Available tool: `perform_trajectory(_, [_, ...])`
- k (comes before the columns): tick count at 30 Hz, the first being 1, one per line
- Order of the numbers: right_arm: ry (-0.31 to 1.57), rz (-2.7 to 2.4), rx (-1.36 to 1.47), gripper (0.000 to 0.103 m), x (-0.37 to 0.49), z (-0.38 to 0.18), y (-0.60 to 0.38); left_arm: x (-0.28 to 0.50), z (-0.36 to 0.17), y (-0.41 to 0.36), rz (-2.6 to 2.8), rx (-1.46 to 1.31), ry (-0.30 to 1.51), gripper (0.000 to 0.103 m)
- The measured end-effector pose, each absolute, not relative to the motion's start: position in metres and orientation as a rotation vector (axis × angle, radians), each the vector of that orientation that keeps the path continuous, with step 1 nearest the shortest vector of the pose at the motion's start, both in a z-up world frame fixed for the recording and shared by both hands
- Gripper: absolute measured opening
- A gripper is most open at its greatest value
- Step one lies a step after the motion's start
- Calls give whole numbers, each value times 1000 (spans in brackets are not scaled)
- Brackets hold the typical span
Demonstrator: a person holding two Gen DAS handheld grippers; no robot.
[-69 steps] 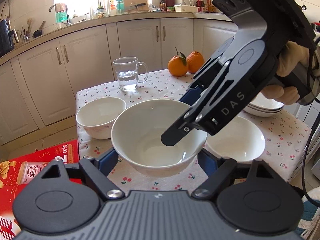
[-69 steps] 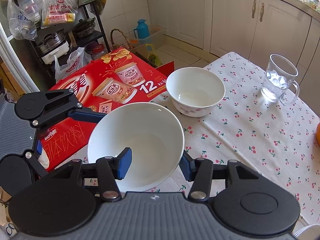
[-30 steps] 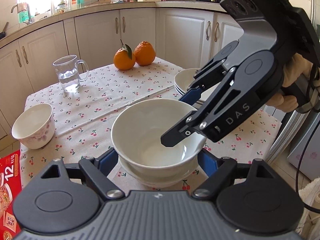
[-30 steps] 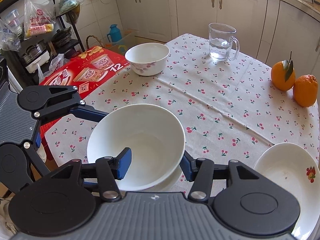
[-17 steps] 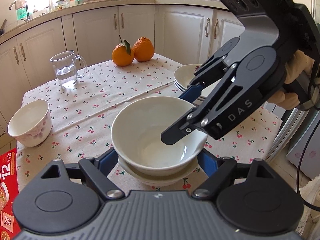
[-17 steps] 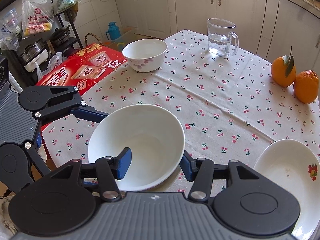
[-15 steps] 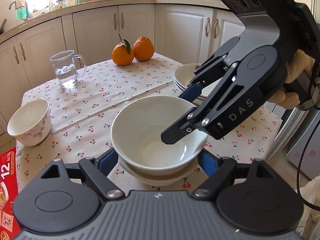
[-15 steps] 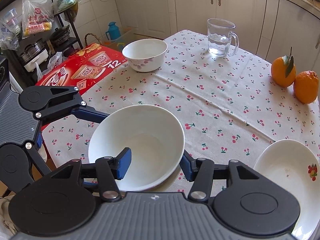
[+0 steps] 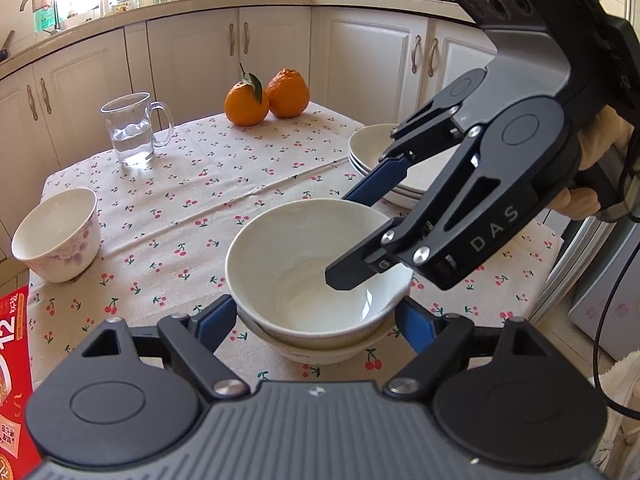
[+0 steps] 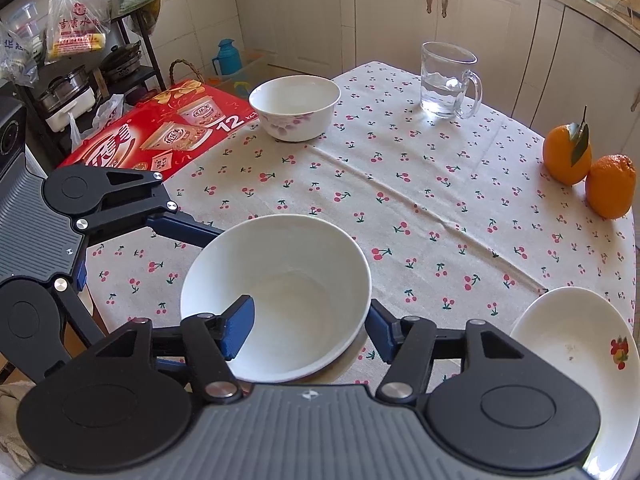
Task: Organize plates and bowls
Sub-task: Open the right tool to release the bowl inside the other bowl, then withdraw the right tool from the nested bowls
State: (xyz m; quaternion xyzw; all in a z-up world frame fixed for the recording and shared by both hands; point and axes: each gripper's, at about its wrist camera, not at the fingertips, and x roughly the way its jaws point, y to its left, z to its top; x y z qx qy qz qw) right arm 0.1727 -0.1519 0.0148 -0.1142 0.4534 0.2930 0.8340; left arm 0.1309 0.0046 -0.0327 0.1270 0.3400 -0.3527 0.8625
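A large white bowl [image 9: 296, 264] sits nested in a second white bowl [image 9: 316, 354] near the table's front edge; it also shows in the right wrist view [image 10: 280, 292]. My left gripper [image 9: 316, 320] is open, its fingers on either side of the bowl's base. My right gripper [image 10: 308, 328] has one finger inside the bowl and one outside its rim; whether it still pinches the rim is unclear. A small flowered bowl [image 9: 56, 236] stands at the left edge. A stack of white plates [image 9: 384, 160] lies at the right.
A glass mug of water [image 9: 132, 132] and two oranges [image 9: 266, 98] stand at the far side of the cherry-print tablecloth [image 9: 208, 200]. A red carton [image 10: 156, 136] lies on the floor beside the table. Kitchen cabinets run behind.
Both grippers carried the large bowl across the table from beside the flowered bowl and lowered it into the second bowl. In the last half second it settled slightly lower.
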Motion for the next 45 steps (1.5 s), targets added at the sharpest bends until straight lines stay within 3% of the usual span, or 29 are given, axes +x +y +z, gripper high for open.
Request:
perform_trajectory(5, [934, 615, -229, 76, 171, 22, -158, 127, -30, 8, -736, 270, 703, 87])
perform_trajectory(9, [910, 601, -233, 91, 169, 28, -161, 122, -25, 17, -726, 267, 692, 87])
perform_trajectory(14, [891, 601, -223, 101, 168, 33, -162, 115, -18, 36, -703, 249, 672, 89])
perform_trajectory(27, [863, 634, -266, 102, 193, 46, -131, 145, -18, 90, -528, 214, 637, 89])
perform_trajectory(45, [904, 740, -224, 102, 310, 46, -68, 247, -43, 125, -372, 171, 593, 89])
